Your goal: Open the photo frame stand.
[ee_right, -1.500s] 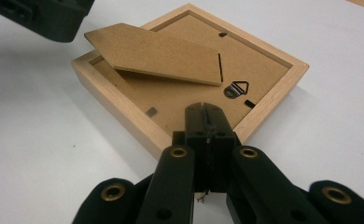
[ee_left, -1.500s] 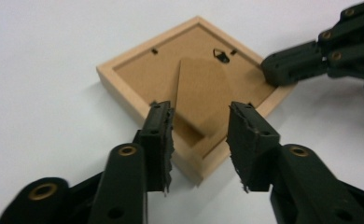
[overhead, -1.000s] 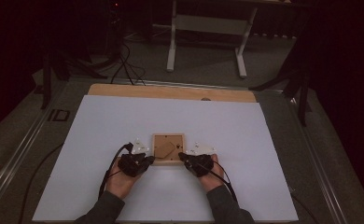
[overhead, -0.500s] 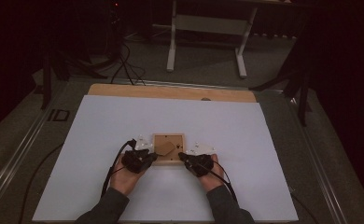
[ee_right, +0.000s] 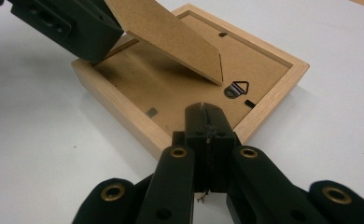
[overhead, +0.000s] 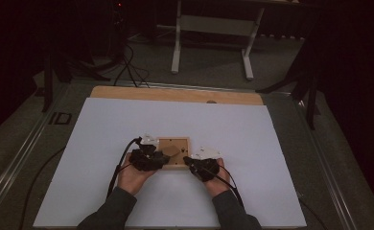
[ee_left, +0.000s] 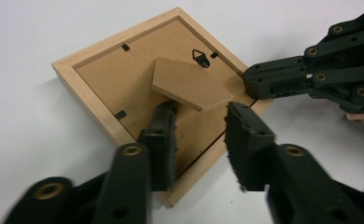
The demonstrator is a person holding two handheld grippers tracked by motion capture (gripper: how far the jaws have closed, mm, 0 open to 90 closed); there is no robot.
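Left fingers [ee_left: 161, 135] spread under the raised stand [ee_left: 192, 84] of a face-down frame [ee_left: 101, 79]; right fingers [ee_right: 203, 123] pressed together, empty, at the frame's edge on the desk [overhead: 252, 129].

From the high view you look forward and down on the white table [overhead: 127, 124] from your own side. Each gripper view sits close behind its jaws. Both share the wooden frame [ee_left: 84, 91], lying back-up just ahead of the left gripper [ee_left: 199, 121] and the right gripper [ee_right: 202, 108].
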